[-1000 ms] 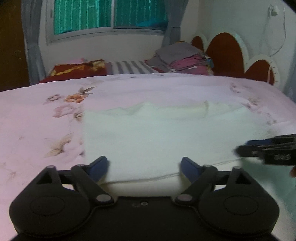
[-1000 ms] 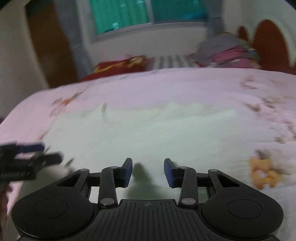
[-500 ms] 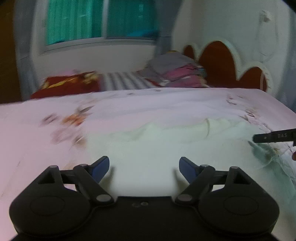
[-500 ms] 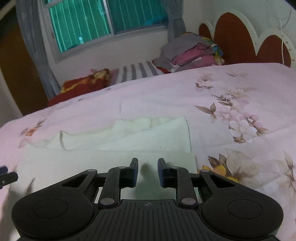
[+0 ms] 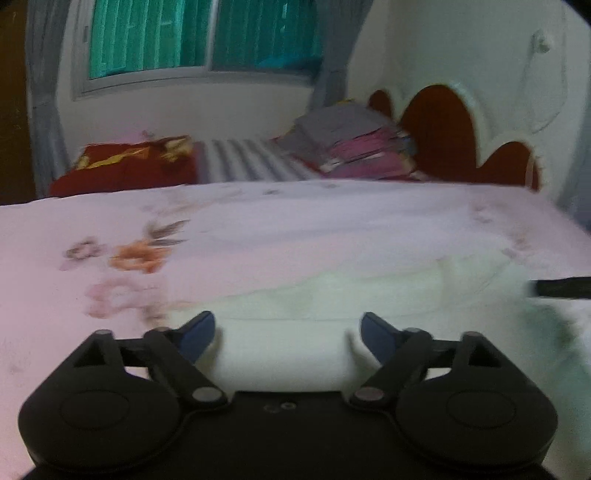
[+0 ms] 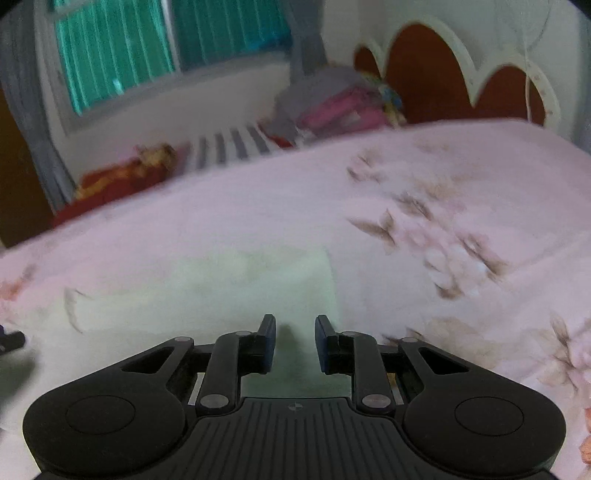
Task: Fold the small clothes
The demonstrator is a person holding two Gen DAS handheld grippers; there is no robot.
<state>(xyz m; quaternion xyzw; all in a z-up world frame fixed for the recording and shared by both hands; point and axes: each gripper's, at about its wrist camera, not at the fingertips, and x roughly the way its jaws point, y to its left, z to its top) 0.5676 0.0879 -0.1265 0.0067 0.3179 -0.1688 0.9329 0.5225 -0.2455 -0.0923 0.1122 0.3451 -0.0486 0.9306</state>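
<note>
A pale cream cloth (image 5: 332, 306) lies flat on the pink floral bedsheet (image 5: 258, 229). My left gripper (image 5: 288, 332) is wide open above the cloth's near left part, with nothing between its jaws. In the right wrist view the same cloth (image 6: 221, 291) lies ahead and to the left, its right edge just past my right gripper (image 6: 294, 341), which is open with a narrow gap and empty. The right gripper's tip shows at the right edge of the left wrist view (image 5: 561, 288). Both views are blurred by motion.
A pile of folded clothes (image 5: 351, 147) sits at the far end of the bed by the red headboard (image 5: 439, 129). A red pillow (image 5: 125, 166) and a striped one (image 5: 243, 158) lie at the back left, under a window (image 5: 199, 33).
Both grippers have moved forward and up over the cloth. The right gripper's jaws have opened a little wider than half a second ago. The left stays wide open.
</note>
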